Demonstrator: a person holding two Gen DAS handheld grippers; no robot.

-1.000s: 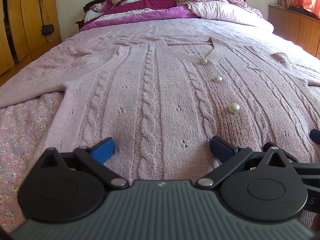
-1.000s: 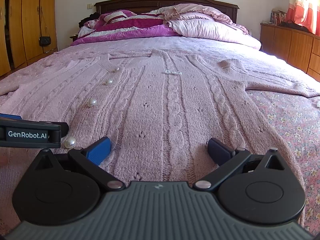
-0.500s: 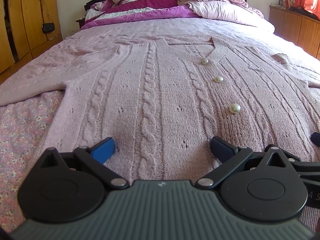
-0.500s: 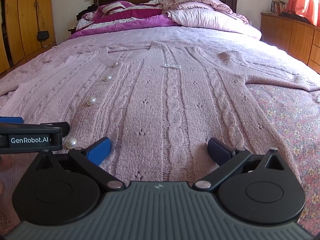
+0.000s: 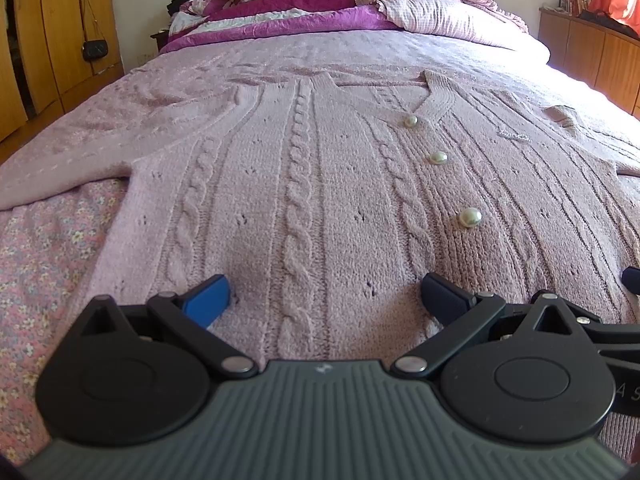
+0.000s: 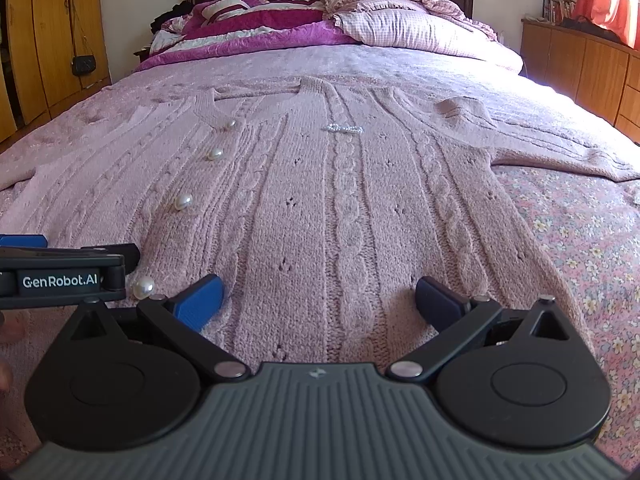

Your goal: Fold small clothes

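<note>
Your fingers stood wide on both the left gripper and the right gripper, holding nothing, low over the hem of the pink cardigan spread flat on the bed.

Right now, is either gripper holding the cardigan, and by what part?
Nothing is held. The left gripper and right gripper are both open over the cardigan near its hem, knit showing between the fingers.
</note>
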